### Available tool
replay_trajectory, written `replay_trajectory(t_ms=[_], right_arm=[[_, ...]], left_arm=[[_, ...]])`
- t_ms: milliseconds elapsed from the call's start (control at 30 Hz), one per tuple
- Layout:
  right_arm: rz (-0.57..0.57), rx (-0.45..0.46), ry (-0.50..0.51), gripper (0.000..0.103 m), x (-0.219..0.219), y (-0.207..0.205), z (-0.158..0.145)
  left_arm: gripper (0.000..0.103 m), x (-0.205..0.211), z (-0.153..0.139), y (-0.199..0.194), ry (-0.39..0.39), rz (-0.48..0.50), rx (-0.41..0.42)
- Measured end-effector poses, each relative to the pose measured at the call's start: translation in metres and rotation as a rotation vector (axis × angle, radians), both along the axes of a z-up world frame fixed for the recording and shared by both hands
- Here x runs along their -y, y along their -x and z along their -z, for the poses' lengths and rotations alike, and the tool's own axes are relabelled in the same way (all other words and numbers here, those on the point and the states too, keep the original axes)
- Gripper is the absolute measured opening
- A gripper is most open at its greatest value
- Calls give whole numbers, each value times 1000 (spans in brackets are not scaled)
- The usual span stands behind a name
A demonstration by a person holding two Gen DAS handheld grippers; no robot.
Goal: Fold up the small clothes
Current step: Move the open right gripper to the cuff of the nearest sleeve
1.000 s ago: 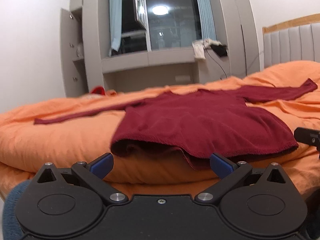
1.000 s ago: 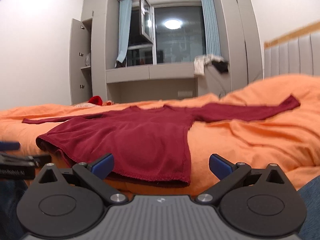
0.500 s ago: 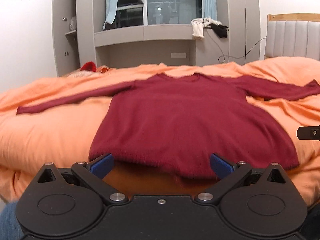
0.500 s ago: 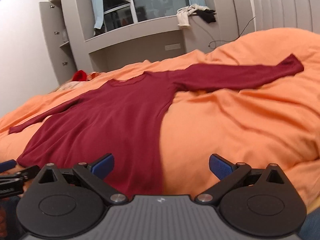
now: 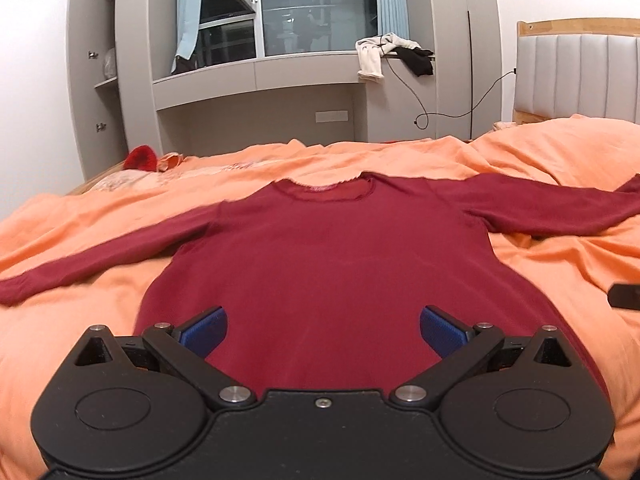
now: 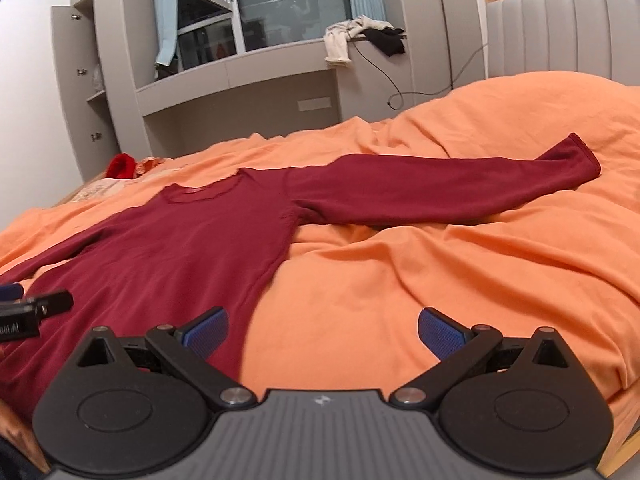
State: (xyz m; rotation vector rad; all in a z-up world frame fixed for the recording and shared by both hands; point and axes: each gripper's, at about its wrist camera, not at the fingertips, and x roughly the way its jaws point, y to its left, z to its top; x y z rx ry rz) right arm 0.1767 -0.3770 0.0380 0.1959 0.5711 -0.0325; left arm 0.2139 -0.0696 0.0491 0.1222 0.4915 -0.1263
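red top [image 5: 332, 264], hem hidden behind left tongs [image 5: 322, 330]

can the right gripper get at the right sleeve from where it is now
Probably yes. The right gripper is open and empty, and only bare orange bedding lies between it and the sleeve, which rests flat and uncovered.

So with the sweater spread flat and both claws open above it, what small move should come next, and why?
Probably carry the right claw out to the cuff of the right sleeve and close on it, to fold that sleeve across the body. The red sweater lies flat on the orange duvet with both sleeves stretched out, and neither the right claw nor the left claw holds anything.
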Motion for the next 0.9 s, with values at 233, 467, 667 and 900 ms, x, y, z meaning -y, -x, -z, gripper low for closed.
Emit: replay_trajectory(t_ms=[233, 467, 667, 900], right_arm=[[27, -27, 38, 103, 12, -36, 2], [90, -89, 75, 103, 18, -79, 10], [55, -72, 77, 103, 23, -109, 12], [254, 67, 103, 103, 61, -136, 8]], left_arm=[[102, 6, 5, -55, 23, 11, -35], [102, -2, 28, -82, 23, -15, -56], [102, -15, 32, -92, 45, -36, -84], [102, -26, 38, -100, 85, -72, -138]])
